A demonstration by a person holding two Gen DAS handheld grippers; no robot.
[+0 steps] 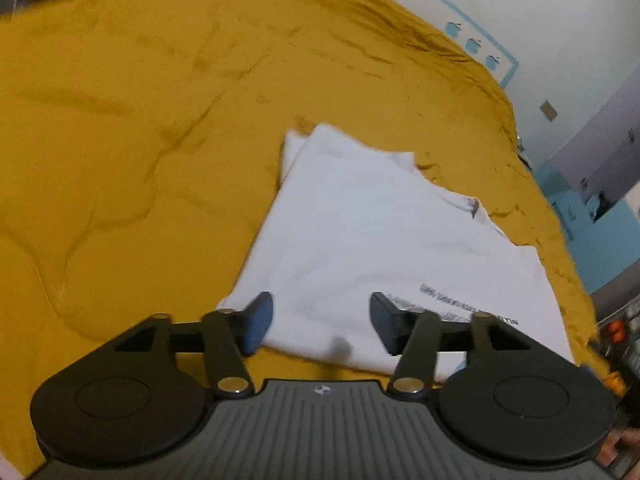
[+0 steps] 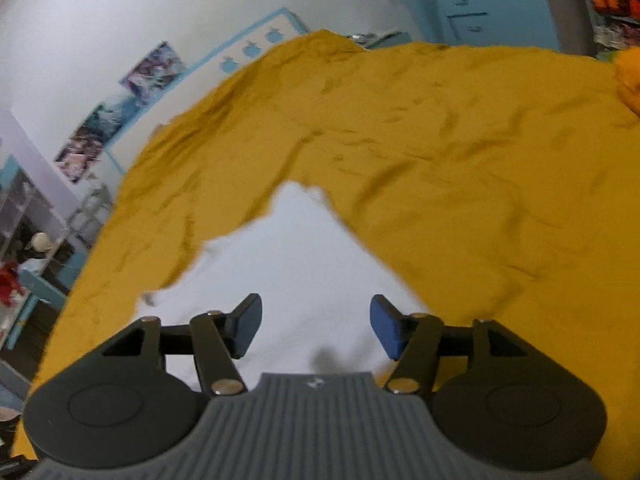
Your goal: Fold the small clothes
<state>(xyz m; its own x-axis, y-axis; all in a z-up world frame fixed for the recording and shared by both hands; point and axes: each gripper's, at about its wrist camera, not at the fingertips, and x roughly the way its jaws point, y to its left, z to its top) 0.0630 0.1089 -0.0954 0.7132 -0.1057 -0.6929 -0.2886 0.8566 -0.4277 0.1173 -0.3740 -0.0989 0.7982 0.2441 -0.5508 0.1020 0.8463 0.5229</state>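
A white T-shirt (image 1: 372, 240) with dark print lies partly folded on a mustard-yellow bedspread (image 1: 120, 140). My left gripper (image 1: 320, 322) is open and empty, hovering just above the shirt's near edge. In the right wrist view the same shirt (image 2: 296, 264) lies below my right gripper (image 2: 316, 326), which is open and empty over the shirt's near part. The bedspread (image 2: 460, 160) surrounds the shirt.
A white wall with a blue-framed panel (image 1: 480, 44) and posters (image 2: 120, 108) runs along the bed's far side. Blue furniture (image 2: 472, 12) stands beyond the bed. Shelves with clutter (image 2: 24, 248) stand at the left. An orange object (image 2: 628, 76) lies at the bed's right edge.
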